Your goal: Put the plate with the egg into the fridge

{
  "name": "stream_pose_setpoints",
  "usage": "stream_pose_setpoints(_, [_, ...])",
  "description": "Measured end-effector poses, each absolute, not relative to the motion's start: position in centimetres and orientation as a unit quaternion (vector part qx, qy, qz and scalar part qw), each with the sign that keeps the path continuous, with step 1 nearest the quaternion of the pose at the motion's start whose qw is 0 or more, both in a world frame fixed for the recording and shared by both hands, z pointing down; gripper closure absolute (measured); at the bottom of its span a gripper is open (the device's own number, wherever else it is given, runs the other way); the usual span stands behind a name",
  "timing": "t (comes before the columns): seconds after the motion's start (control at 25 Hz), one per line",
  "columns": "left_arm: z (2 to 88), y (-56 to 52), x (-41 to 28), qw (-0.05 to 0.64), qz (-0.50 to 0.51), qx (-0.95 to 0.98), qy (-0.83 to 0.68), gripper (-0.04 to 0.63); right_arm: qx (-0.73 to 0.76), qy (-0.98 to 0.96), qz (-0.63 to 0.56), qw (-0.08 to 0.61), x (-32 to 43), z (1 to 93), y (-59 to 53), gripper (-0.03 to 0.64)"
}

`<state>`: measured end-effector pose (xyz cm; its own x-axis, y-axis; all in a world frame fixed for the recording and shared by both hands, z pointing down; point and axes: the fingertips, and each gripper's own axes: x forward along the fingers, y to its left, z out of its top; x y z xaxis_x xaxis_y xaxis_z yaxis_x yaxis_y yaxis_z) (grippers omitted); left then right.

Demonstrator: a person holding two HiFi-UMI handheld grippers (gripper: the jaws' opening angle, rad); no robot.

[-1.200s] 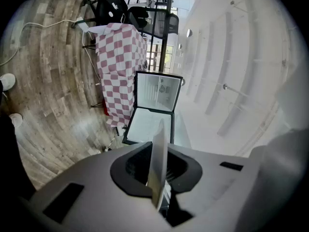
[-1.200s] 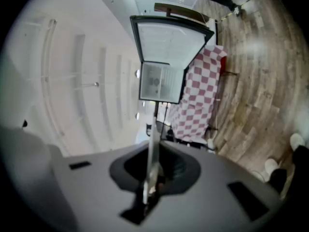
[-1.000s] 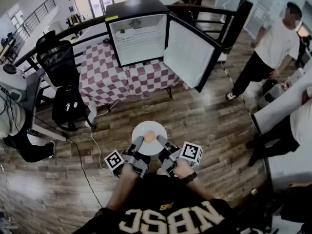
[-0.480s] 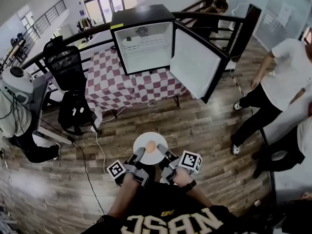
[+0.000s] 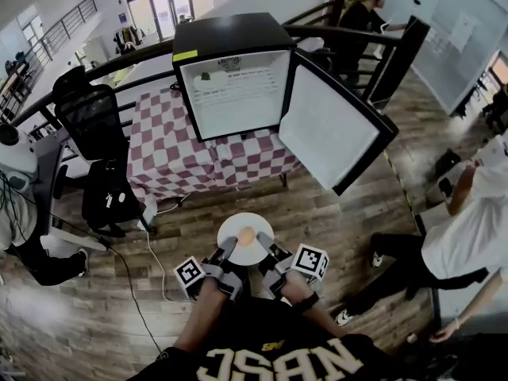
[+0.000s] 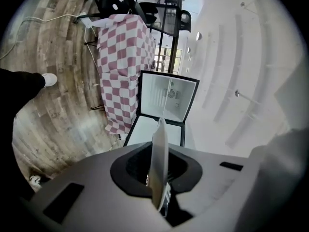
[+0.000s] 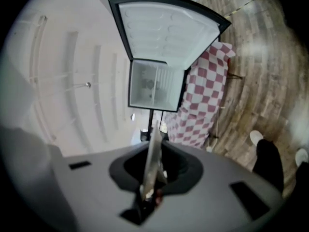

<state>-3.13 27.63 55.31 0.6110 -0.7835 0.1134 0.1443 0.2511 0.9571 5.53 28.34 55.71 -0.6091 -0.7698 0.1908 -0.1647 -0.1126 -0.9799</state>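
Observation:
A white plate with a brown egg on it is held level over the wooden floor, in front of my chest. My left gripper is shut on the plate's near-left rim and my right gripper is shut on its near-right rim. In the left gripper view the plate shows edge-on between the jaws; the right gripper view shows the plate the same way. Ahead stands the black mini fridge, its door swung open to the right, the white inside bare but for a wire shelf.
The fridge sits on a table with a red-and-white checked cloth. A black office chair and black backpack stand left. A cable trails across the floor. A person in a white shirt stands at right, another person at far left.
The view has drawn closer to the fridge, which sits larger and more central. The person at right has shifted lower right. Both grippers still hold the plate the same way.

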Motion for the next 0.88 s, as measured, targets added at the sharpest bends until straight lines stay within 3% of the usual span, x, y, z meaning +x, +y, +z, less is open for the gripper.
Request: stream_pose_setpoints(0.88, [53.5,0.2,-8.6,0.73,-0.299,0.555,-0.265,0.56,-0.395,0.625,-0.625,0.25,-0.4,54.5,1.1,0.577])
